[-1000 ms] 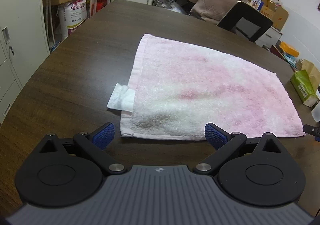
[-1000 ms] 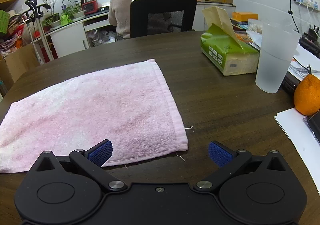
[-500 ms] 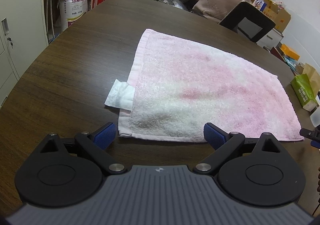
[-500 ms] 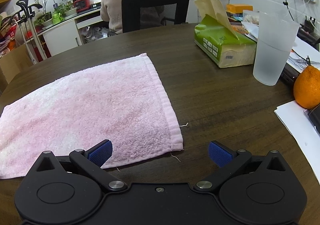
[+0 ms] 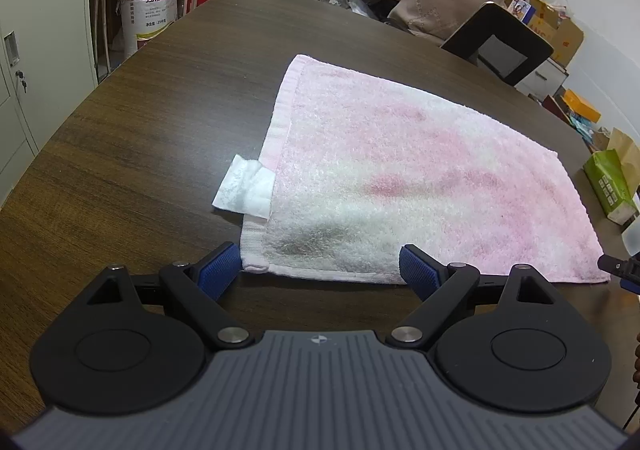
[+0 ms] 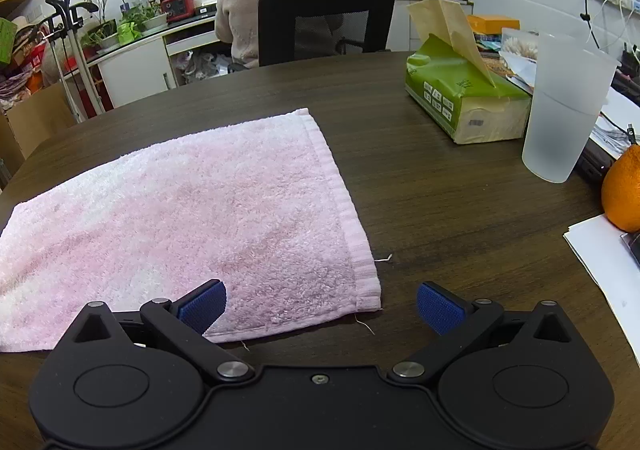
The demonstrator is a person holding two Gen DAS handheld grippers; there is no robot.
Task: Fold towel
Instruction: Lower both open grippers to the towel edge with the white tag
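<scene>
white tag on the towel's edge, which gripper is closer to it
Left. The left gripper sits at the towel corner just below the white tag, its jaws closing with that corner between them. The right gripper is at the opposite near corner, far from the tag.

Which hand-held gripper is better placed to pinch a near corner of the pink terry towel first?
Left hand-held gripper: its closing jaws already straddle the pink terry towel's near corner. The right hand-held gripper also brackets its corner, jaws wide.
</scene>
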